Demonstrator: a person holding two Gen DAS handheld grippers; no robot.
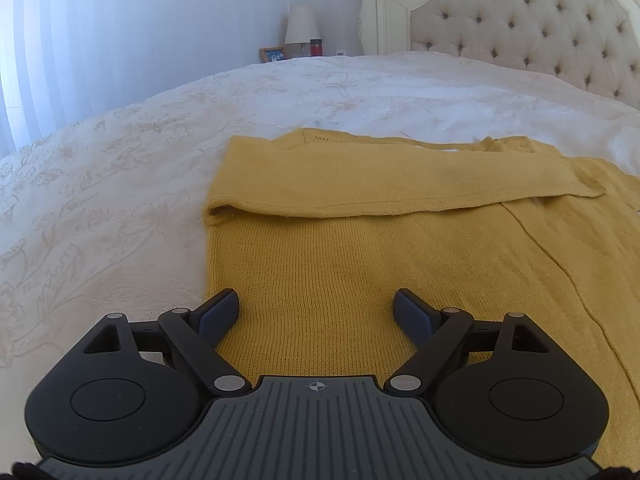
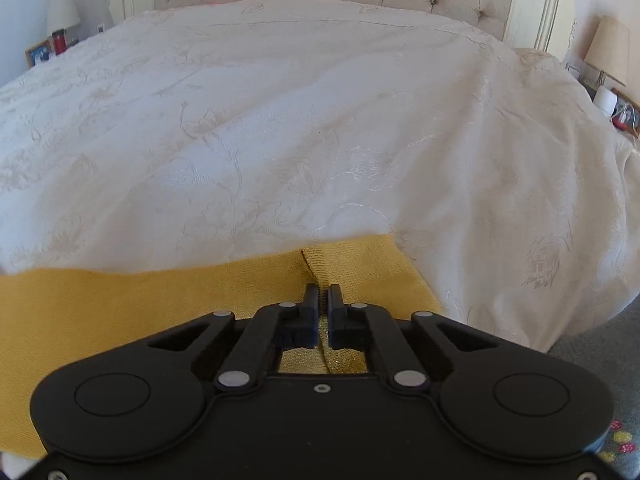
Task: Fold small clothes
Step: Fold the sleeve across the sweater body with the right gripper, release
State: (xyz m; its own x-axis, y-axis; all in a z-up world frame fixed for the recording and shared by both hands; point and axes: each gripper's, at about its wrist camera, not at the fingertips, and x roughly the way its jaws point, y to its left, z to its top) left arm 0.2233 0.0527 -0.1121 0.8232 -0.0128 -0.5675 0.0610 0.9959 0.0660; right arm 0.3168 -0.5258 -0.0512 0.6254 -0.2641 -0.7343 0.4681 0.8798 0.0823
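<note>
A mustard-yellow knit sweater (image 1: 360, 248) is spread flat on a bed's white floral bedspread (image 1: 120, 168), one sleeve (image 1: 400, 176) folded across its body. The left tool (image 1: 316, 312) is held wide open just above the knit — nothing gripped. The right tool (image 2: 323, 300) is nearly closed, a raised ridge of the sweater's fabric pinched between its fingers.

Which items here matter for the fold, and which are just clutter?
Job:
- mustard-yellow knitted sweater
- left hand-held gripper, open over it
- right hand-held gripper, pinching its seam ridge

Lying about:
- white floral bedspread
- tufted beige headboard
- white-shaded lamp
- red jar
- framed photo
</note>
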